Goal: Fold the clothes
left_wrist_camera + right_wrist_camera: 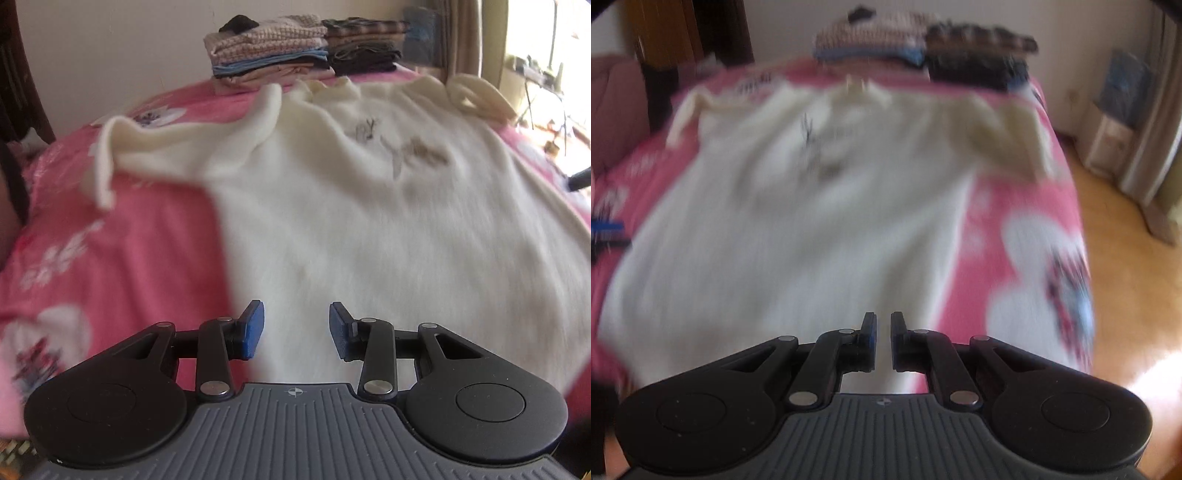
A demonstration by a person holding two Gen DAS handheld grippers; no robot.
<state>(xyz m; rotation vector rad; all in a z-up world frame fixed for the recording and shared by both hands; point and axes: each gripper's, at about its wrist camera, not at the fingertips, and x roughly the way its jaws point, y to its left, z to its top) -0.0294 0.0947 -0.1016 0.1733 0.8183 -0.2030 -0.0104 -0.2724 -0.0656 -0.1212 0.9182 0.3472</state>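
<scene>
A cream knit sweater with a small dark motif on the chest lies spread front-up on a pink bedspread, neck at the far end. One sleeve stretches out to the left and the other is bunched at the far right. My left gripper hovers over the near hem, blue pads apart, nothing pressed between them. The right wrist view is blurred. It shows the same sweater, and my right gripper shut to a thin slit over its near right edge. I cannot tell whether cloth is pinched there.
Two stacks of folded clothes stand at the far end of the bed, a lighter one and a darker one. The bed's right edge drops to a wooden floor. A curtain and a small cabinet stand beyond.
</scene>
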